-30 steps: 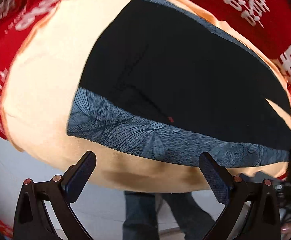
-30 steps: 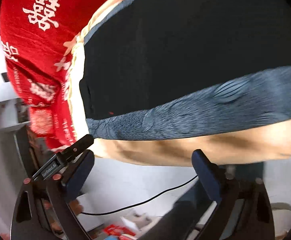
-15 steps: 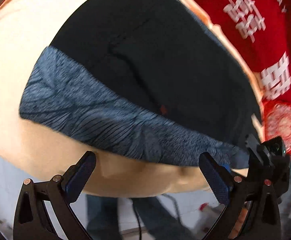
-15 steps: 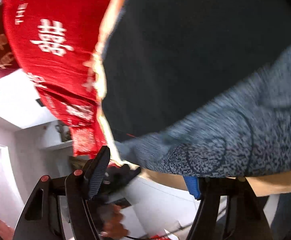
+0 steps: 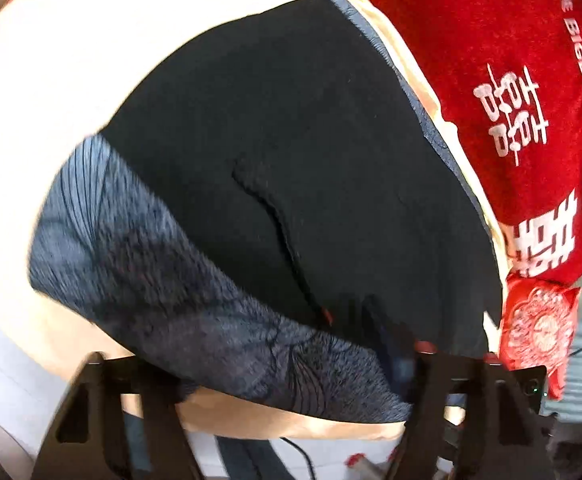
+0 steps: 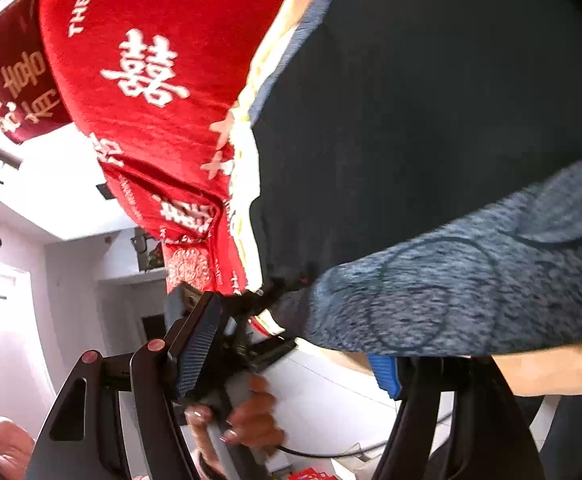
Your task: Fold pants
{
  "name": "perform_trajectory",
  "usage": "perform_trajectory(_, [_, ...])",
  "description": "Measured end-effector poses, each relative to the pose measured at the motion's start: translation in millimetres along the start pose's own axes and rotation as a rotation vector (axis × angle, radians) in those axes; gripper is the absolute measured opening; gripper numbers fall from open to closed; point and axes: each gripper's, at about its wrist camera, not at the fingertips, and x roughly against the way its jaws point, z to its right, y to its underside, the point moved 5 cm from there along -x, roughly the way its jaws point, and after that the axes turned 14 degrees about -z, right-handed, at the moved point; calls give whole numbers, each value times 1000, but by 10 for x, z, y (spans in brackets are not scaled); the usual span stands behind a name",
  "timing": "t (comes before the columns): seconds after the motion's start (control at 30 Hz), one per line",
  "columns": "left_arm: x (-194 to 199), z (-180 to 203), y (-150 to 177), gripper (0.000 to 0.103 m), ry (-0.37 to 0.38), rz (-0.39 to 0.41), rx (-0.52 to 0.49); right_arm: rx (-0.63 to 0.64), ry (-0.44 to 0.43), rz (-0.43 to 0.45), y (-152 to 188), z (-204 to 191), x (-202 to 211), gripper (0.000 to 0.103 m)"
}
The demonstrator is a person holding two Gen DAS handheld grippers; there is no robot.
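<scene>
Left wrist view shows the pants (image 5: 291, 168) flat and unfolded on the bed (image 5: 51, 80), the left hand-held gripper (image 5: 287, 396) closing over their patterned near-edge band (image 5: 163, 300), while the right hand-held gripper (image 6: 291, 360) straddles it, its grip unclear.

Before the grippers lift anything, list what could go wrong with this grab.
1. The left gripper is closing over the pants' grey patterned band at the table edge; it may pinch only one layer.
2. The right gripper has one finger under that band, so a lift may drag the pants crooked.
</scene>
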Motion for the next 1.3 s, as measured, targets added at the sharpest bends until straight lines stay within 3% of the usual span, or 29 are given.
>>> perform_trajectory(0.07, [-14, 15, -20, 43, -28, -11, -39, -39, 5, 25, 19, 205, 62, 72])
perform_trajectory(0.13, [-1, 5, -26, 37, -27, -26, -48, -89, 24, 48, 38, 436, 130, 61])
perform_trajectory(0.2, [30, 36, -39, 37, -36, -35, -66, -168, -37, 88, 70, 647, 246, 37])
perform_trajectory(0.3, [98, 59, -16, 37, -64, -41, -100, -261, -180, 173, 142, 790, 479, 19])
perform_trajectory(0.37, [128, 120, -33, 37, -83, -50, -110, -284, -179, 202, 160, 762, 614, 8])
perform_trajectory(0.47, [258, 248, -43, 37, -112, -47, -128, -213, -39, 162, 84, 469, 771, 8])
perform_trajectory(0.57, [476, 531, -129, 37, -135, -11, -172, -57, 113, 91, -175, -47, 917, 8])
perform_trajectory(0.67, [720, 906, -382, 37, -161, 53, -204, 42, 187, 24, -603, -475, 1073, 8])
perform_trajectory(0.8, [791, 1275, -921, 37, -178, 105, -220, 72, 239, -65, -1506, -782, 1188, 10])
perform_trajectory(0.9, [606, 1454, -1452, 37, -233, 138, -236, 70, 295, -127, -2087, -806, 1059, 11])
perform_trajectory(1.0, [238, 1466, -1950, 37, -312, 159, -225, 67, 374, -182, -2644, -581, 834, 11])
perform_trajectory(1.07, [15, 1374, -2163, 37, -353, 150, -193, 54, 398, -189, -2980, -423, 693, 11])
perform_trajectory(1.2, [-131, 1300, -2336, 43, -364, 139, -137, 21, 411, -174, -3235, -202, 615, 12])
perform_trajectory(1.23, [-97, 1320, -2326, 44, -371, 136, -137, 24, 410, -184, -3223, -218, 619, 14])
perform_trajectory(1.27, [-27, 1351, -2289, 44, -386, 138, -147, 36, 406, -194, -3212, -265, 624, 24])
perform_trajectory(1.3, [28, 1365, -2263, 47, -396, 143, -156, 57, 405, -203, -3168, -339, 646, 48])
